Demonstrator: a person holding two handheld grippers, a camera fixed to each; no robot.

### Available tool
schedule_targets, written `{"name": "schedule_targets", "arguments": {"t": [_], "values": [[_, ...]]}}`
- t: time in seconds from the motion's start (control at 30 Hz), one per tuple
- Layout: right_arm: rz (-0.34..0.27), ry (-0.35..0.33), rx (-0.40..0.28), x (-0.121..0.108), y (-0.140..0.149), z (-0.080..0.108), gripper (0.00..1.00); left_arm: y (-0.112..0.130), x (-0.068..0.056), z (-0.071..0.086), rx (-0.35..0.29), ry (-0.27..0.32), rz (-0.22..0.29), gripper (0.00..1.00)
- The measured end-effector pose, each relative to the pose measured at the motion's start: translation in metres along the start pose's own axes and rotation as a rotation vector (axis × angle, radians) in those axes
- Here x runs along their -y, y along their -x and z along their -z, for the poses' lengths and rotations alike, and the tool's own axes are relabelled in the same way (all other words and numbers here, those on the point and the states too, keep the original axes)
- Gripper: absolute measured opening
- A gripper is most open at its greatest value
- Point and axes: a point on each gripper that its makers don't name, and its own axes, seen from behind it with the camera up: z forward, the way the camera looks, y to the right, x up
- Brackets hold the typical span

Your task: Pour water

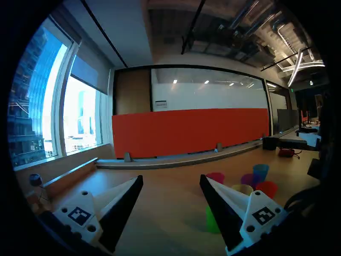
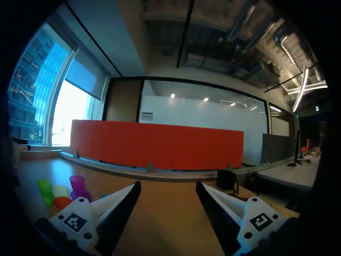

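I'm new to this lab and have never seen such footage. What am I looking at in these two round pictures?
There is no robot: a person holds a two-finger gripper in each hand, with a fisheye camera riding on each. One picture looks along the left gripper, the other along the right gripper; the white wedges with dark inner faces are each gripper's own fingers. Both are open and hold nothing. Ahead lies a wooden table bearing a cluster of coloured cups, with an orange divider behind.
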Motion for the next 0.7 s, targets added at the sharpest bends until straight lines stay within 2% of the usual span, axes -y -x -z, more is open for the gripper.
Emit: {"name": "schedule_targets", "arguments": {"t": [0.37, 0.7], "values": [[0.015, -0.004, 0.005, 0.003, 0.009, 0.003, 1.0, 0.009, 0.002, 0.004, 0.001, -0.032, 0.019, 0.99], [-0.026, 0.008, -0.007, -0.001, -0.001, 0.003, 1.0, 0.007, -0.001, 0.003, -0.021, -0.064, -0.004, 0.99]]}}
